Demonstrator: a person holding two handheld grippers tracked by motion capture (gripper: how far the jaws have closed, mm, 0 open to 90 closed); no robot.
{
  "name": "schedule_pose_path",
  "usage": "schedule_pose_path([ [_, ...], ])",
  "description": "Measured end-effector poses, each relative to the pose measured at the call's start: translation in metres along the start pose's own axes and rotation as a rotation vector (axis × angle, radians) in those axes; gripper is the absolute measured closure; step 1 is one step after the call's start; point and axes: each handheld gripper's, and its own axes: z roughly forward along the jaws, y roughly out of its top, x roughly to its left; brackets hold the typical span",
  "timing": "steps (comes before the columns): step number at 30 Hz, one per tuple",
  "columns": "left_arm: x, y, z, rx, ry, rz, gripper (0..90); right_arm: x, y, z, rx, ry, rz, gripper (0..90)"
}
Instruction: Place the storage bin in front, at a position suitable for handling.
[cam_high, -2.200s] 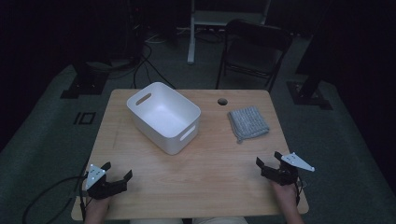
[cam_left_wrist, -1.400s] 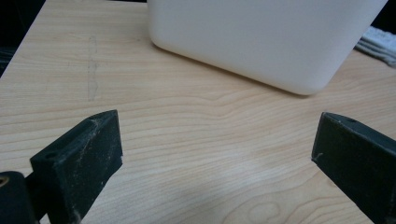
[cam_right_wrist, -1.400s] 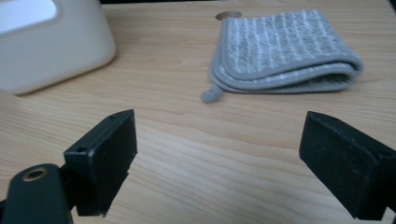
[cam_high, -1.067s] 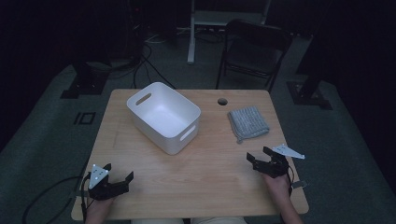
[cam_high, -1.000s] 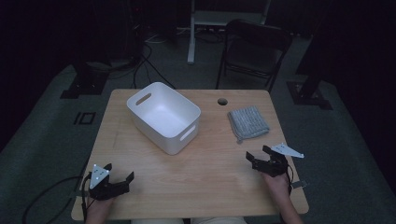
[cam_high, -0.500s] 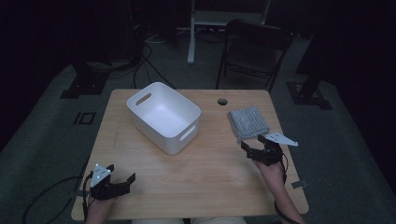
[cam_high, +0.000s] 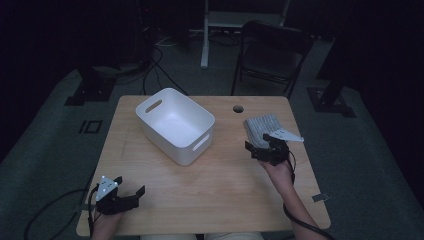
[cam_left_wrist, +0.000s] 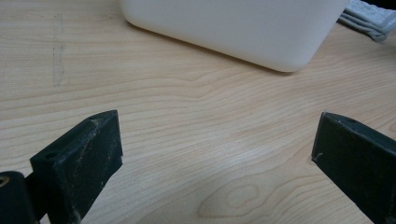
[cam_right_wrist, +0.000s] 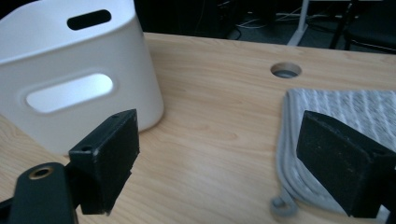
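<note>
A folded grey striped cloth (cam_high: 261, 126) lies flat on the right side of the wooden table (cam_high: 210, 185). My right gripper (cam_high: 258, 142) stands open at the cloth's near edge. In the right gripper view the right jaw hangs over the cloth (cam_right_wrist: 345, 105) and the left jaw over bare wood, with nothing held in the right gripper (cam_right_wrist: 224, 158). A white plastic bin (cam_high: 175, 125) with cut-out handles sits empty at the table's middle left. My left gripper (cam_high: 131, 186) rests open near the front left corner. Through the left gripper (cam_left_wrist: 215, 149) the bin's wall (cam_left_wrist: 233, 23) shows ahead.
A round cable hole (cam_high: 238, 108) pierces the table behind the cloth. A dark folding chair (cam_high: 272, 50) and stand legs are on the floor beyond the far edge. Bare wood spans the front of the table between my two hands.
My right gripper has moved forward and a little left, from the front right of the table up to the cloth's near edge. The left gripper has stayed near the front left corner.
</note>
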Motion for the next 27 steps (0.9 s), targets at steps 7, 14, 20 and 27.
schedule_pose_path([
  [7, -0.001, 0.0, 0.001, 0.012, 0.003, 0.009, 2.0, 0.012, 0.017, 0.015, 0.004, 0.017, -0.024, 13.0],
  [14, -0.001, 0.001, 0.0, 0.012, -0.004, 0.008, 2.0, 0.026, 0.033, 0.03, -0.004, 0.045, -0.04, 12.9],
  [20, 0.0, 0.0, 0.0, 0.015, -0.018, -0.005, 2.0, 0.039, 0.048, 0.048, -0.008, 0.06, -0.04, 12.6],
  [27, 0.001, 0.0, -0.001, 0.007, -0.011, -0.001, 2.0, 0.058, 0.061, 0.07, 0.001, 0.073, -0.069, 12.6],
])
